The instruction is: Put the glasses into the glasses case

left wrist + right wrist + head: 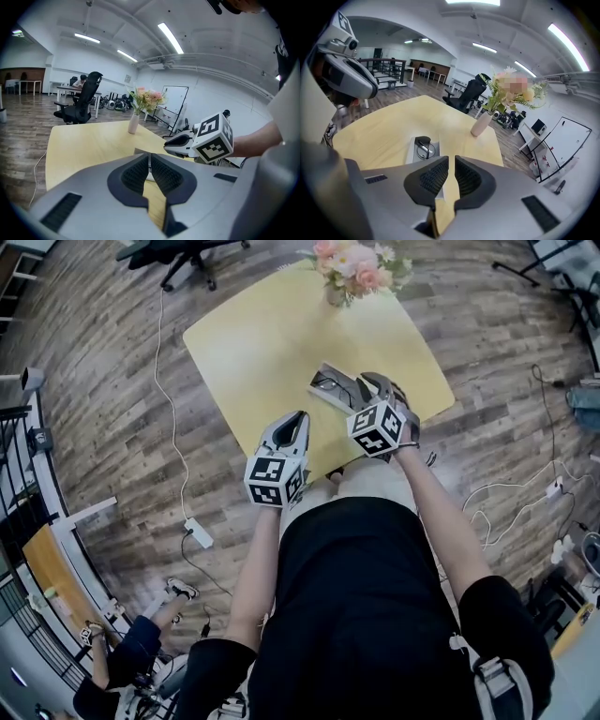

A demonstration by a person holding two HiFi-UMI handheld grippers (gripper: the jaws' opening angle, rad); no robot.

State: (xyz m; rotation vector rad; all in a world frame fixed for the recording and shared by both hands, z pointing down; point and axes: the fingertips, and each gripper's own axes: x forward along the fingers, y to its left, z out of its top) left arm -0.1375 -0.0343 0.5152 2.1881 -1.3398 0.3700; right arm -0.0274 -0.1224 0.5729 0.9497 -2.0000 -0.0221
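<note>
Flowers are standing in one pale vase at the far edge of the yellow counter, well beyond everything else on it. Past the counter, an office chair is sitting on the wood floor, and a white cable is trailing down to a power strip on the counter's left side. A seated person is showing at the lower left of the head view.

One grey glasses case is lying open near the counter's near right edge, and one pair of glasses is resting inside it. Nothing is standing between the case and the two grippers.

The right gripper is hovering just above and beside the case. Its fingers are drawn together to a thin slit and gripping nothing. In the right gripper view the case is lying just beyond the fingertips, a little to their left, apart from them.

The left gripper is hanging over the near edge, left of the case and clear of it. Its fingers are closed on nothing, with the bare counter showing below them.
</note>
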